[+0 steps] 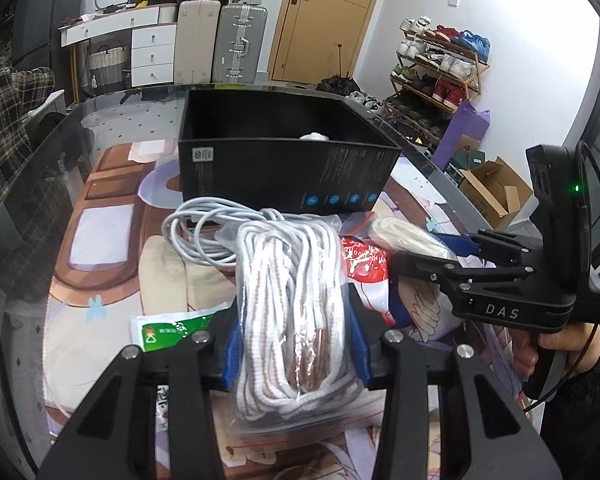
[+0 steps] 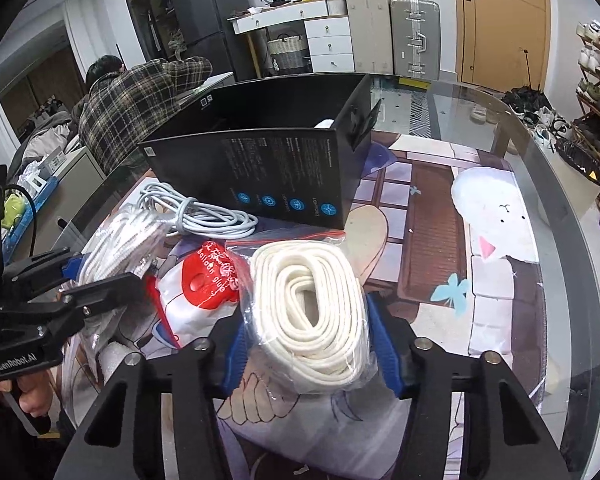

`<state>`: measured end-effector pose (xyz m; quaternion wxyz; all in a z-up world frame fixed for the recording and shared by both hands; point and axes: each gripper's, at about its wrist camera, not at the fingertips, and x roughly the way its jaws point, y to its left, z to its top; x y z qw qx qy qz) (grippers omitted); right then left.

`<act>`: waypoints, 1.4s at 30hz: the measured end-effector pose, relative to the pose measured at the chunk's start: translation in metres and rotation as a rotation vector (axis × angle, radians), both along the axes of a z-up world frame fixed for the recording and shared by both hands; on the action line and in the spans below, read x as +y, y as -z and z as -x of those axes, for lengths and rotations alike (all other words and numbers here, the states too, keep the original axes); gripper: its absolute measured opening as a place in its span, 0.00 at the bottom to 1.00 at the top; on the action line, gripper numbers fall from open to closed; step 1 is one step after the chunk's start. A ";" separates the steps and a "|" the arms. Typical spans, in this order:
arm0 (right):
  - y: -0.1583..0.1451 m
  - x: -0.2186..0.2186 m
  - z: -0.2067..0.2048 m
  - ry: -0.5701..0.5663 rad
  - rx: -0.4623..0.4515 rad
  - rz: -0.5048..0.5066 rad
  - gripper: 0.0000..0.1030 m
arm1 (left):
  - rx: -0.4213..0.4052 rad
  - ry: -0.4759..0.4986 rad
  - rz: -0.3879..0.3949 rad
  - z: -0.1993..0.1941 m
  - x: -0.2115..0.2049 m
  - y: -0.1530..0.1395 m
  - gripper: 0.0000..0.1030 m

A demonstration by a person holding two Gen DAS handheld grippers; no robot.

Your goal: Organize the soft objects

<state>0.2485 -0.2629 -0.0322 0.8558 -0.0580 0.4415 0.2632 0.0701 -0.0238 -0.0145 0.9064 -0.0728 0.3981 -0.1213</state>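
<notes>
The left gripper (image 1: 294, 344) had its jaws closed on a bagged white rope (image 1: 292, 320); the right gripper (image 2: 310, 344) had its jaws closed on a bagged cream cord (image 2: 308, 312). Both bundles rested on the counter (image 2: 540, 280) just before a black box (image 1: 284, 160). This looked like the grasping step; next, each bundle needs lifting over the box wall.

My room is evenly and brightly lit, with soft shadows. Both views bend hard at the edges into dark corners, and the glass table (image 2: 500, 128) gives a pale sheen. Everything looks sharp, without blur.
</notes>
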 end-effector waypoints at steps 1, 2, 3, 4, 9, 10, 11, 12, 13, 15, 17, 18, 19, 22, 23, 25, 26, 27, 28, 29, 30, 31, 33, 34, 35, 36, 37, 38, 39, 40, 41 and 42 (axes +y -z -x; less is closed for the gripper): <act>-0.001 0.000 0.001 0.000 -0.003 0.002 0.48 | -0.002 -0.002 0.000 0.001 0.001 -0.001 0.41; -0.001 0.000 0.001 0.001 -0.005 0.003 0.46 | -0.004 -0.005 0.002 0.002 0.002 -0.002 0.41; -0.002 0.000 0.002 0.000 -0.007 0.001 0.45 | -0.007 -0.007 0.004 0.003 0.003 -0.004 0.41; -0.002 -0.001 0.002 0.001 -0.008 0.002 0.44 | -0.013 -0.011 0.004 0.005 0.004 -0.005 0.41; -0.005 -0.004 0.004 0.009 -0.017 -0.005 0.42 | -0.029 -0.019 0.006 0.009 0.006 -0.012 0.41; -0.006 -0.004 0.005 0.009 -0.021 -0.004 0.42 | -0.030 -0.021 0.009 0.009 0.008 -0.013 0.41; -0.007 -0.004 0.006 0.009 -0.024 -0.004 0.42 | -0.030 -0.021 0.012 0.010 0.007 -0.013 0.41; -0.008 -0.004 0.006 0.008 -0.027 -0.004 0.42 | -0.030 -0.022 0.016 0.010 0.008 -0.014 0.41; -0.009 -0.004 0.007 0.009 -0.029 -0.004 0.42 | -0.033 -0.024 0.015 0.011 0.009 -0.016 0.41; -0.011 -0.004 0.009 0.005 -0.033 -0.005 0.42 | -0.038 -0.028 0.011 0.012 0.010 -0.017 0.41; -0.013 -0.004 0.010 0.001 -0.040 -0.007 0.42 | -0.042 -0.031 0.012 0.012 0.012 -0.019 0.41; -0.015 -0.004 0.012 -0.001 -0.046 -0.008 0.42 | -0.044 -0.034 0.012 0.012 0.013 -0.020 0.41; -0.017 -0.004 0.012 0.000 -0.051 -0.007 0.42 | -0.047 -0.035 0.011 0.012 0.013 -0.021 0.41; -0.023 -0.005 0.016 -0.003 -0.062 -0.014 0.42 | -0.050 -0.042 0.009 0.013 0.016 -0.023 0.41; -0.026 -0.005 0.017 -0.010 -0.063 -0.023 0.42 | -0.050 -0.042 0.009 0.013 0.016 -0.024 0.41; -0.035 -0.005 0.022 -0.019 -0.082 -0.036 0.42 | -0.054 -0.041 0.005 0.014 0.016 -0.026 0.41; -0.039 -0.005 0.023 -0.020 -0.089 -0.038 0.42 | -0.057 -0.041 0.003 0.014 0.016 -0.027 0.41; -0.043 -0.005 0.025 -0.023 -0.100 -0.043 0.42 | -0.061 -0.041 0.000 0.015 0.016 -0.028 0.41; -0.048 -0.006 0.027 -0.025 -0.111 -0.054 0.42 | -0.066 -0.041 -0.004 0.016 0.016 -0.030 0.41; -0.052 -0.006 0.029 -0.027 -0.116 -0.062 0.42 | -0.070 -0.041 -0.008 0.016 0.016 -0.031 0.41; -0.056 -0.006 0.031 -0.027 -0.123 -0.072 0.42 | -0.074 -0.043 -0.013 0.016 0.015 -0.033 0.41; -0.060 -0.007 0.033 -0.026 -0.133 -0.081 0.42 | -0.081 -0.046 -0.020 0.016 0.015 -0.035 0.41; -0.068 -0.009 0.036 -0.025 -0.154 -0.103 0.42 | -0.093 -0.049 -0.025 0.017 0.016 -0.037 0.41; -0.071 -0.009 0.038 -0.024 -0.165 -0.113 0.42 | -0.099 -0.052 -0.028 0.017 0.016 -0.040 0.41; -0.074 -0.009 0.039 -0.024 -0.173 -0.119 0.42 | -0.103 -0.054 -0.032 0.017 0.016 -0.041 0.41; -0.077 -0.010 0.040 -0.022 -0.181 -0.125 0.42 | -0.110 -0.057 -0.043 0.017 0.015 -0.042 0.41; -0.080 -0.011 0.042 -0.020 -0.190 -0.130 0.42 | -0.116 -0.060 -0.052 0.017 0.015 -0.044 0.41; -0.083 -0.011 0.043 -0.019 -0.198 -0.136 0.42 | -0.119 -0.061 -0.059 0.017 0.015 -0.045 0.41; -0.086 -0.012 0.044 -0.018 -0.207 -0.141 0.42 | -0.123 -0.062 -0.065 0.017 0.015 -0.048 0.41; -0.088 -0.012 0.045 -0.017 -0.213 -0.146 0.42 | -0.133 -0.063 -0.073 0.018 0.015 -0.051 0.41; -0.090 -0.013 0.046 -0.015 -0.219 -0.149 0.42 | -0.140 -0.065 -0.079 0.018 0.015 -0.053 0.41; -0.093 -0.013 0.046 -0.013 -0.224 -0.152 0.42 | -0.149 -0.066 -0.086 0.018 0.016 -0.056 0.41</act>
